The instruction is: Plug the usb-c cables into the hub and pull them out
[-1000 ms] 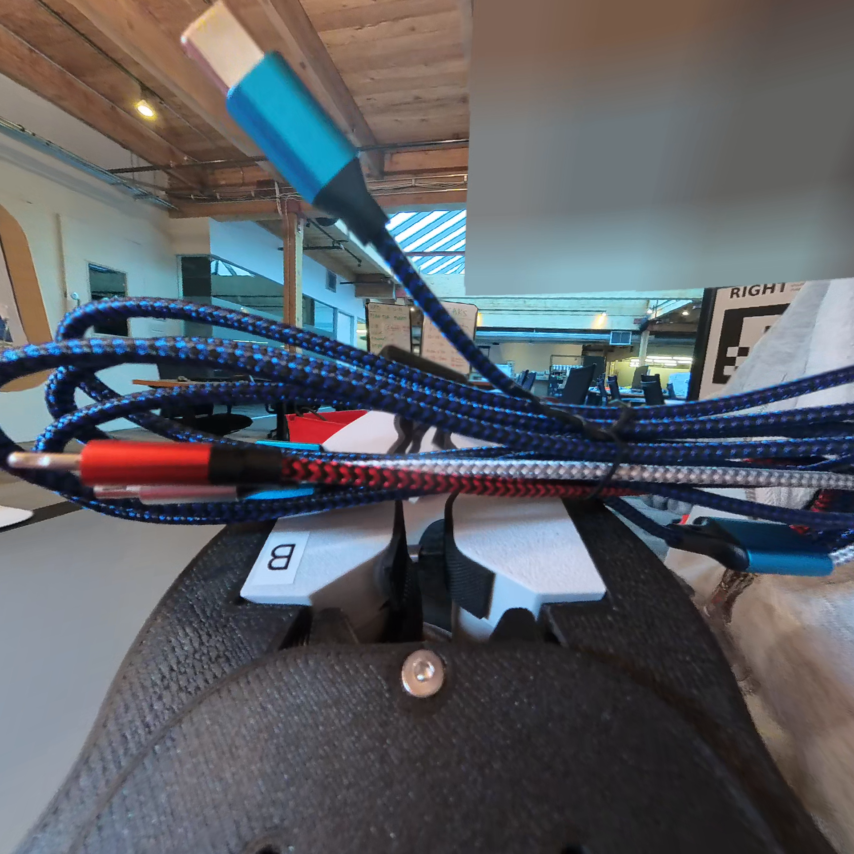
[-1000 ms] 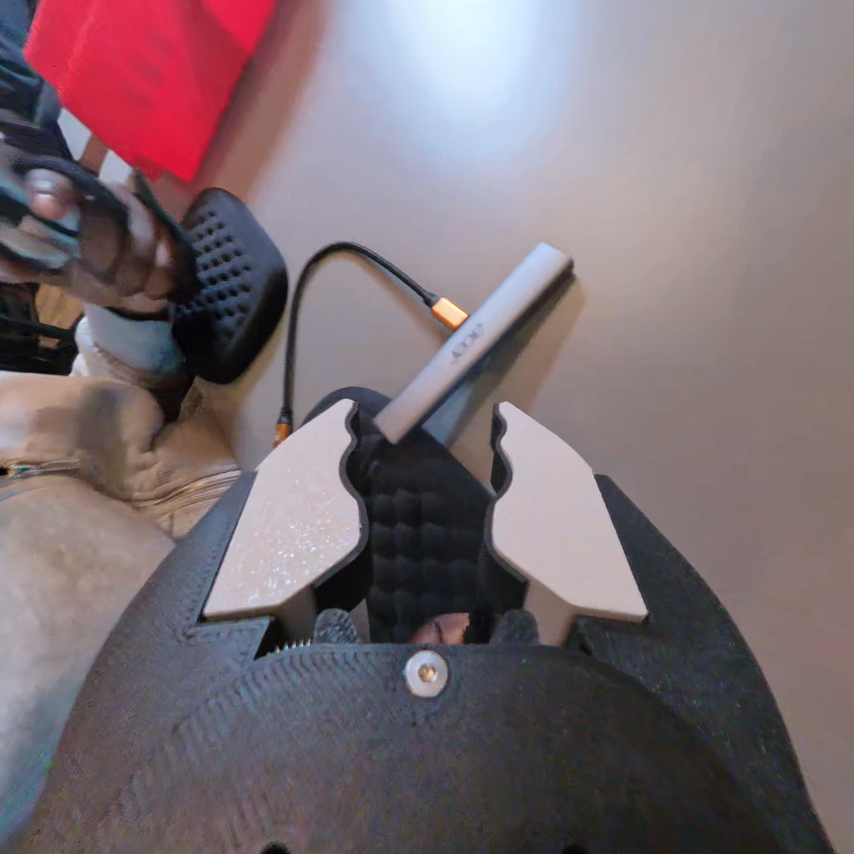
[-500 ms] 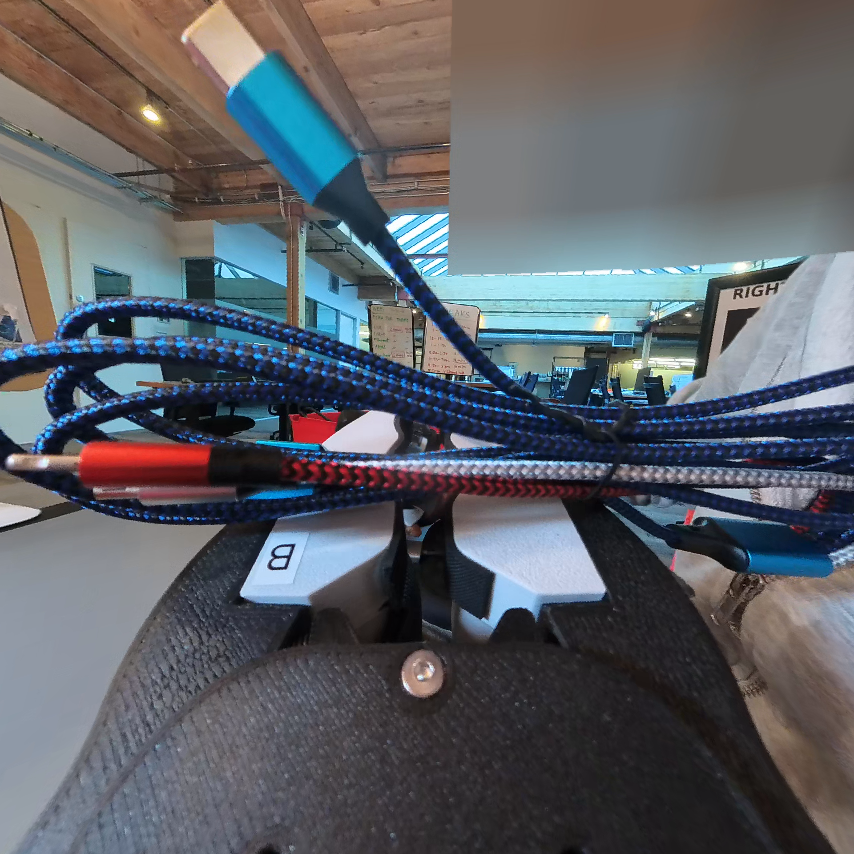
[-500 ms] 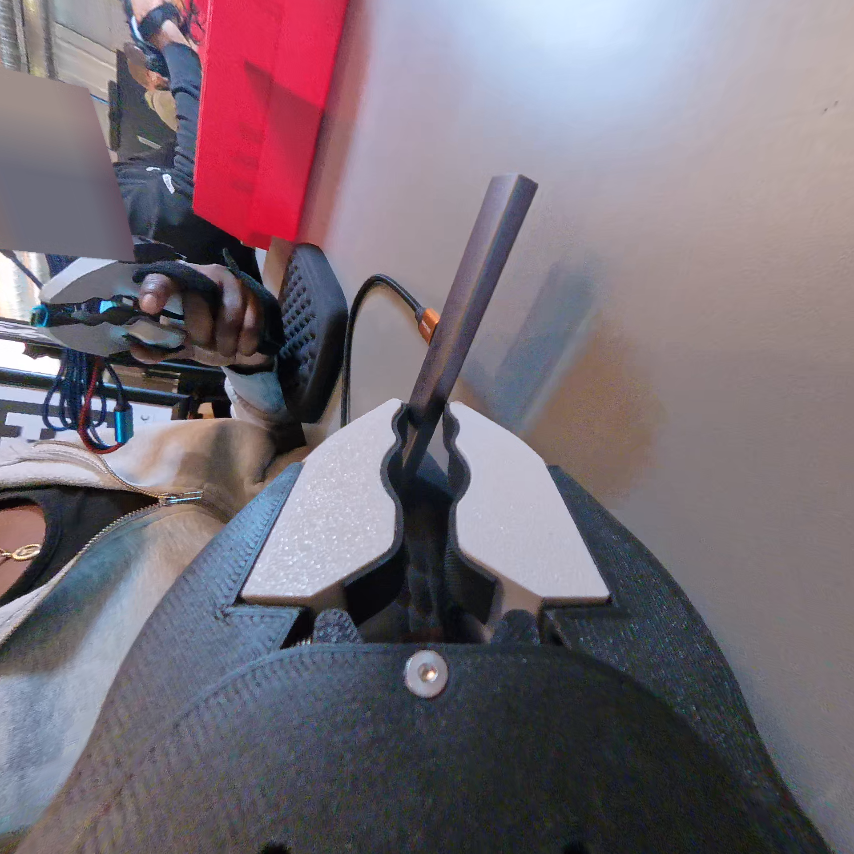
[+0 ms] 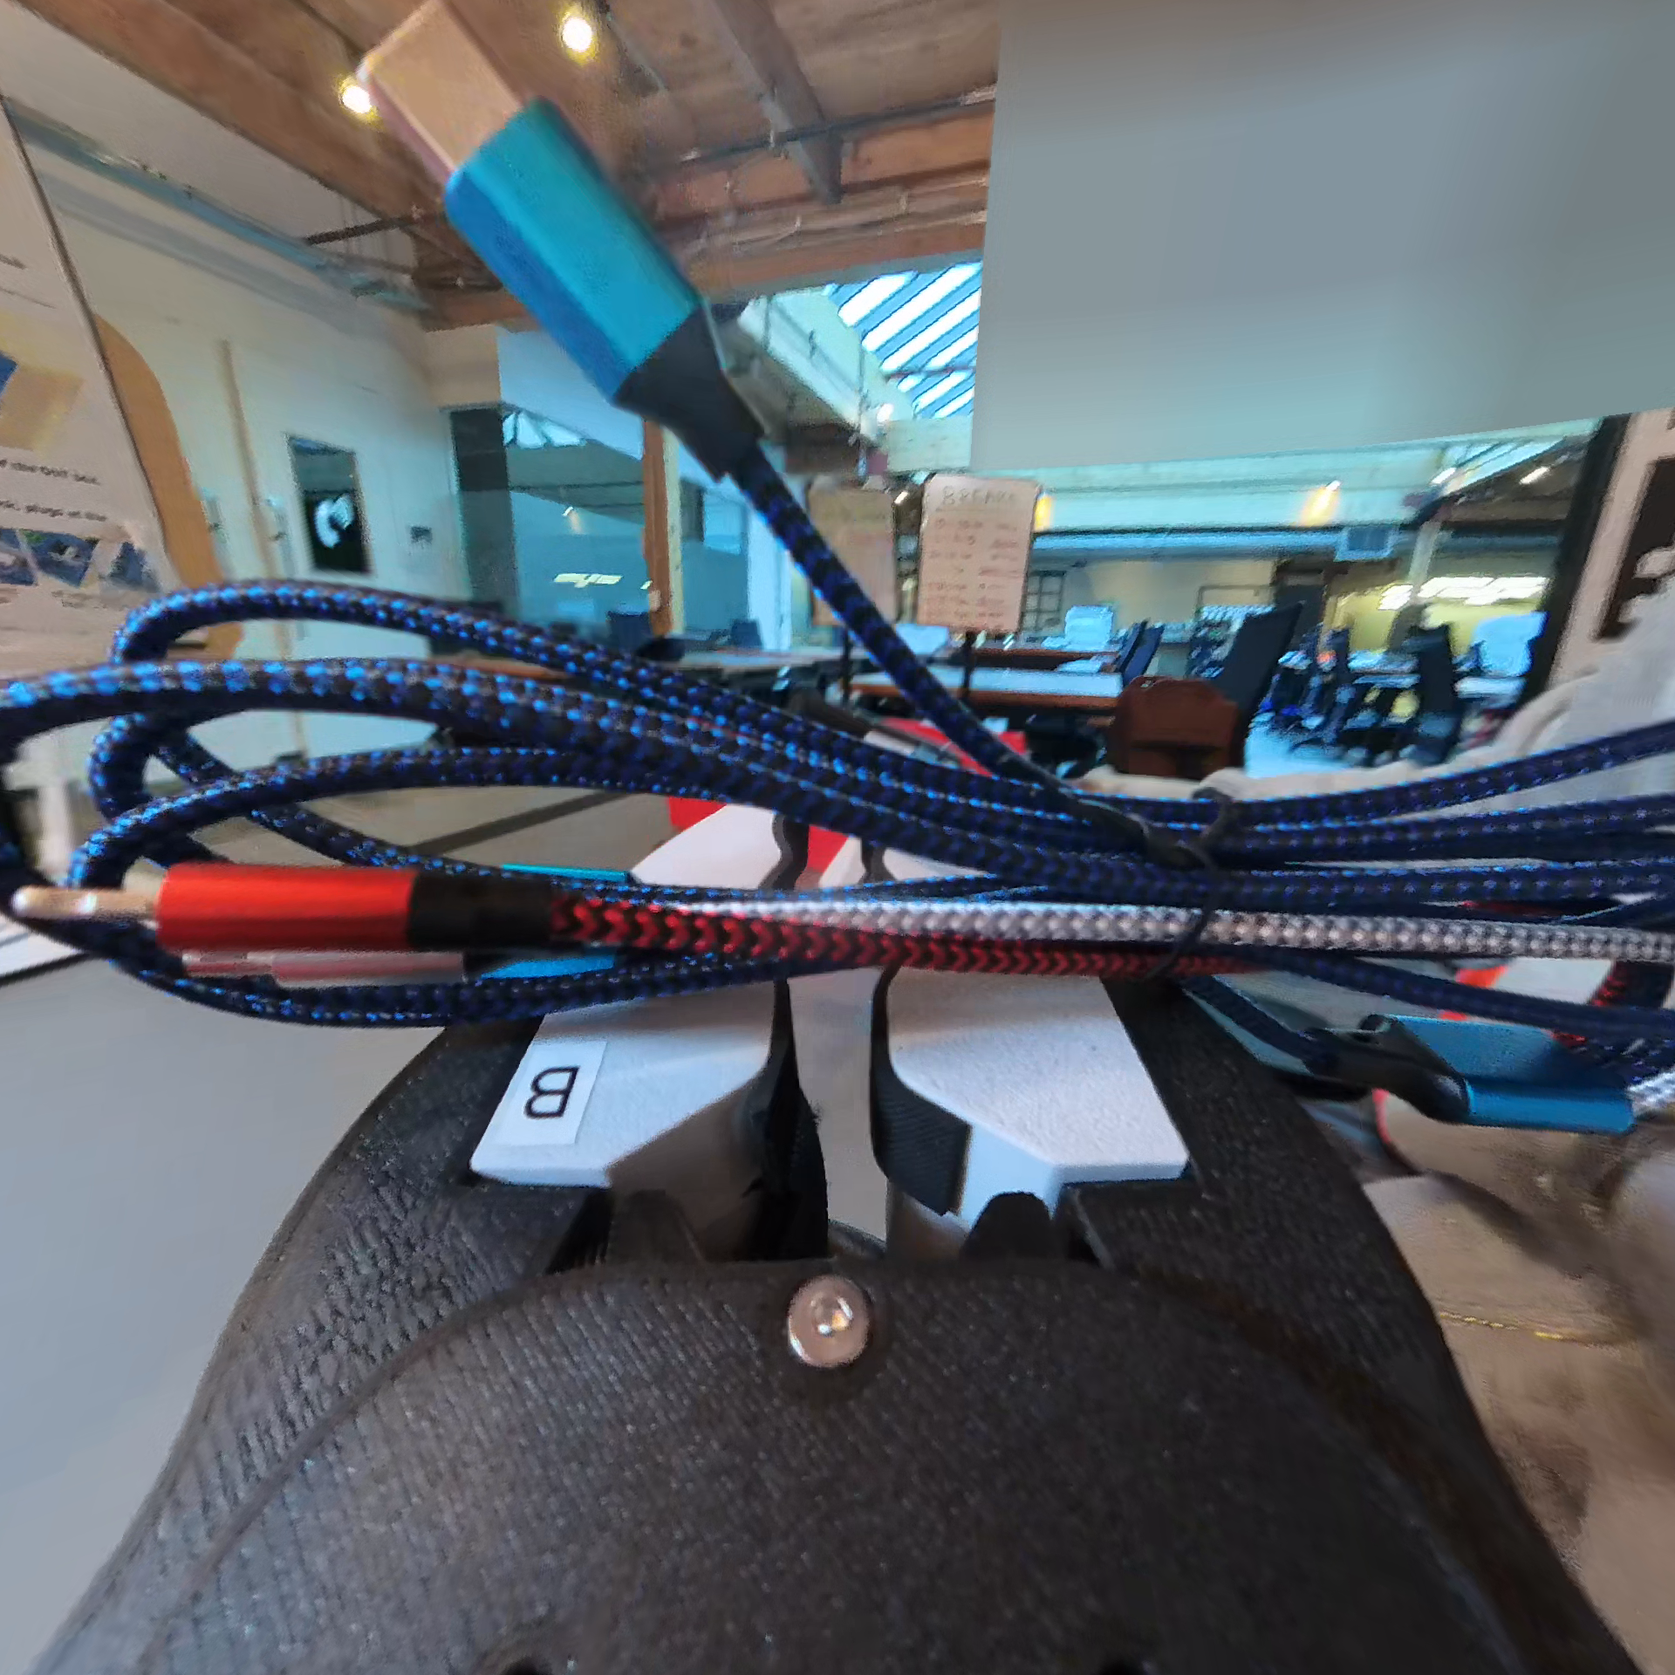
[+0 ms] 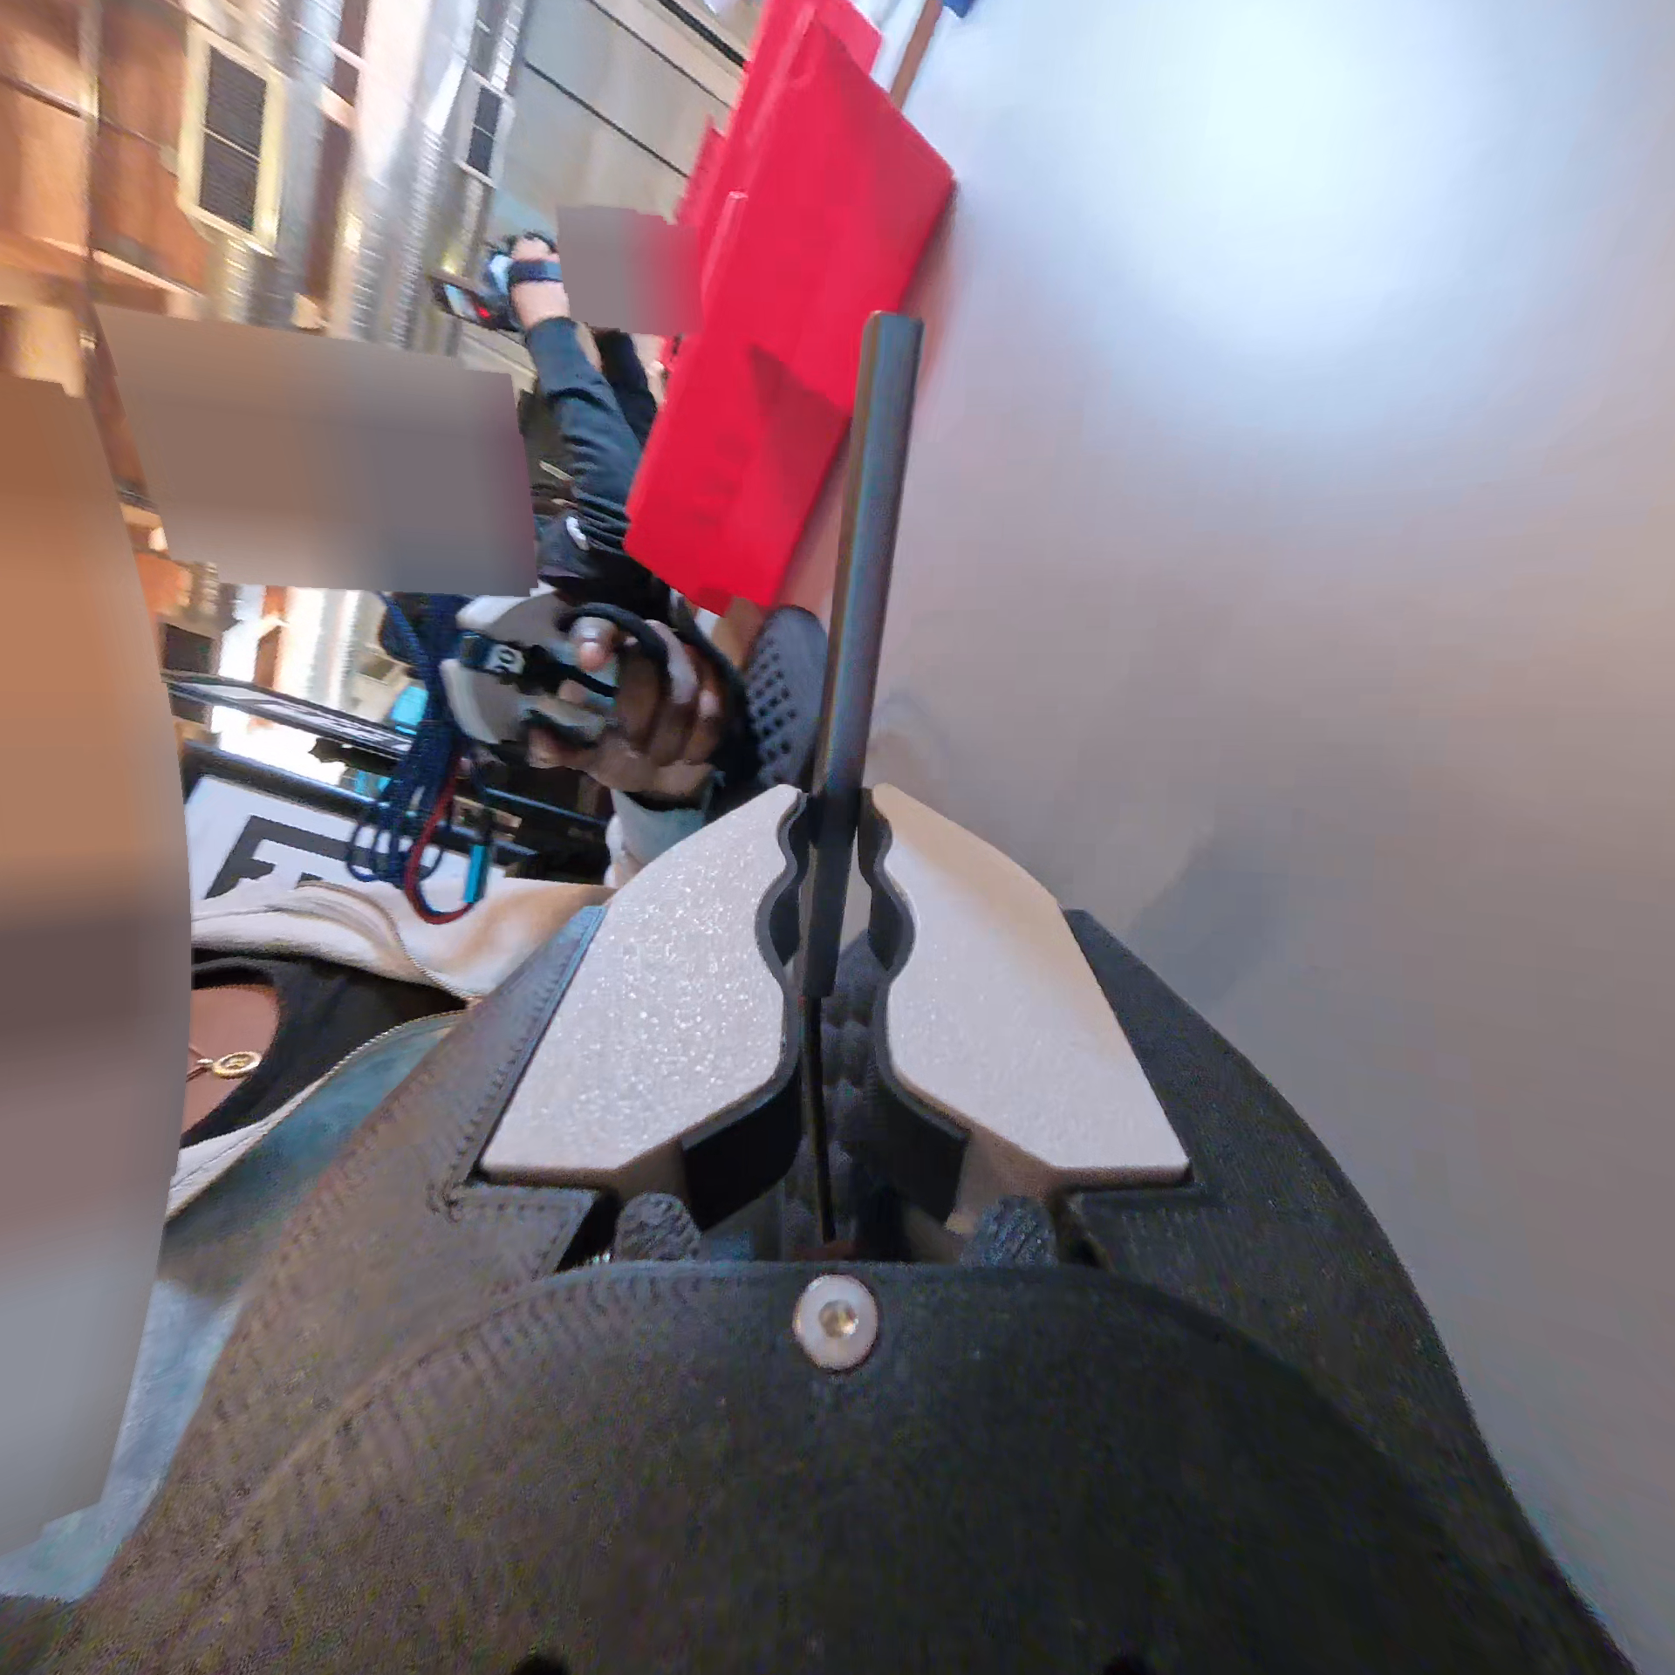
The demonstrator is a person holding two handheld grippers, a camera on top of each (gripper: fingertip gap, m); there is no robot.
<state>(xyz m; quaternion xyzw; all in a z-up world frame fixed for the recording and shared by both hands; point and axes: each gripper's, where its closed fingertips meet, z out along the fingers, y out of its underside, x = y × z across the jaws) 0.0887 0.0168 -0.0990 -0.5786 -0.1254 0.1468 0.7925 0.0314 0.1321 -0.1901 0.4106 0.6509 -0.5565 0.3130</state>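
Observation:
My left gripper point(image 5: 820, 843) is shut on a tied bundle of braided cables point(image 5: 816, 779), mostly dark blue with one red and one silver. The bundle lies across the fingers. A blue plug point(image 5: 562, 245) sticks up, a red plug point(image 5: 281, 906) points left, and another blue plug point(image 5: 1541, 1088) hangs at the right. My right gripper point(image 6: 838, 816) is shut on the dark grey hub point(image 6: 870, 544), which stands edge-on out of the jaws above the table. The hub's own black lead point(image 6: 816, 1106) runs down between the fingers. The left gripper point(image 6: 535, 671) with its hanging cables point(image 6: 408, 816) shows at the left of the right wrist view.
The grey table point(image 6: 1269, 634) fills the right of the right wrist view; a red box point(image 6: 789, 363) stands on it beyond the hub. A gloved hand point(image 6: 662, 716) holds the left gripper. A person's grey jacket point(image 5: 1541, 1360) is close on the right. Left tips to right tips: about 15 cm.
The right gripper closed on the hub, lifted it off the table and turned it edge-on. The left gripper kept its bundle and swung a little.

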